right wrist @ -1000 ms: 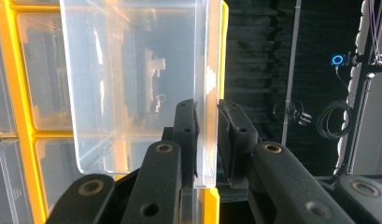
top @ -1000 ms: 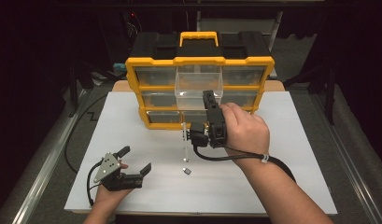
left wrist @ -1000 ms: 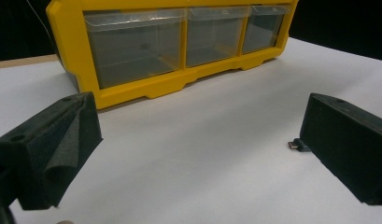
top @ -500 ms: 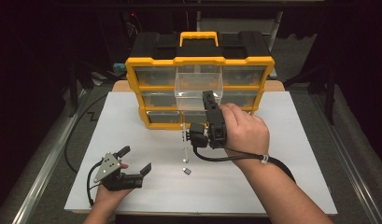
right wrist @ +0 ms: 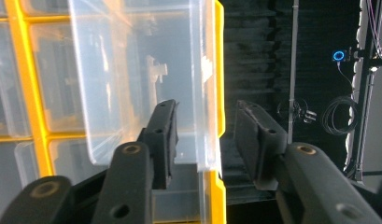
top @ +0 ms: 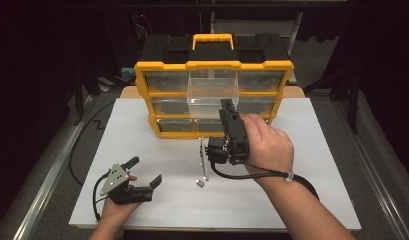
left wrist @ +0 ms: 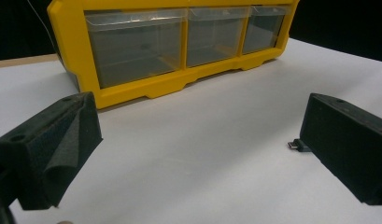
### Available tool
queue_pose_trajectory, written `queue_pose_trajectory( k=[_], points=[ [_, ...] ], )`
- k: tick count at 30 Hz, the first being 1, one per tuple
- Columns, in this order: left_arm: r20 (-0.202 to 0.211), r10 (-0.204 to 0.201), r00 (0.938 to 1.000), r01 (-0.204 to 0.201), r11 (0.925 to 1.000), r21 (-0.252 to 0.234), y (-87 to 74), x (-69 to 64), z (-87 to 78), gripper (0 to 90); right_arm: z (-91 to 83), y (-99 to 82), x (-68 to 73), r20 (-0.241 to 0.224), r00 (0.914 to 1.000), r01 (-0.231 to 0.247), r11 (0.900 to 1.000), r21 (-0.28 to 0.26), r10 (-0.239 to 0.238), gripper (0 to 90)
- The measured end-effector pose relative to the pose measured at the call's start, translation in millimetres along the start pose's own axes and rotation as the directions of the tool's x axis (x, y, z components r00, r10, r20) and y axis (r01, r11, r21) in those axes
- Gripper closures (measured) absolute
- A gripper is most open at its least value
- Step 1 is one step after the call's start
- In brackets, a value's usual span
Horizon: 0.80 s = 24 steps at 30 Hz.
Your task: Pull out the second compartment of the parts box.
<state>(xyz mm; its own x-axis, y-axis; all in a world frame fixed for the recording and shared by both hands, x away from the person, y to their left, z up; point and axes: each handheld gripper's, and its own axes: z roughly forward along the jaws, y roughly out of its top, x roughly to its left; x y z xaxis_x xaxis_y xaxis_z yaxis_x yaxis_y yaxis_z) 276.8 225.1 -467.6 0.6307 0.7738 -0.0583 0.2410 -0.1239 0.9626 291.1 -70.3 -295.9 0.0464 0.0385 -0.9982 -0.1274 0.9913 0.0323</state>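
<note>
Organizer (top: 164, 95) beyond right gripper (top: 227, 107): yellow frame, black top. Drawer (top: 212, 90) at its tips: clear. Grippers black. Table (top: 317, 150) beneath: white.

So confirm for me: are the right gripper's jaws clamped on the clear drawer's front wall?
No. In the right gripper view the jaws of the right gripper straddle the clear drawer front wall with gaps showing, having just been opening.

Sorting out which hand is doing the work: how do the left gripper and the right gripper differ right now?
The left gripper rests low on the white table, jaws wide apart around nothing; the right gripper is raised at the organizer's pulled-out clear drawer, whose wall stands between its narrower, just-opening jaws. Both have black jaws.
</note>
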Motion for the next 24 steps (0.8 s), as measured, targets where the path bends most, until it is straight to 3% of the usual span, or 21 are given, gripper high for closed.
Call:
queue_pose_trajectory(
  k=[7,13,24],
  points=[
    [-0.008,-0.004,1.0000,0.004,0.9999,0.014,-0.6,0.9,1.6,0.3,-10.5,-11.3,12.0,-0.059,0.9982,-0.005,1.0000,0.000,0.005,52.9],
    [-0.019,-0.014,0.9997,0.014,0.9997,0.018,-0.8,2.7,1.3,0.3,-12.7,-24.0,31.0,-0.105,0.9944,-0.006,1.0000,0.007,0.007,48.8],
    [-0.020,-0.019,0.9996,0.020,0.9996,0.020,-1.9,5.0,2.2,0.3,-9.7,-46.9,86.0,-0.204,0.9785,-0.021,0.9991,0.037,0.028,43.5]
  ],
)
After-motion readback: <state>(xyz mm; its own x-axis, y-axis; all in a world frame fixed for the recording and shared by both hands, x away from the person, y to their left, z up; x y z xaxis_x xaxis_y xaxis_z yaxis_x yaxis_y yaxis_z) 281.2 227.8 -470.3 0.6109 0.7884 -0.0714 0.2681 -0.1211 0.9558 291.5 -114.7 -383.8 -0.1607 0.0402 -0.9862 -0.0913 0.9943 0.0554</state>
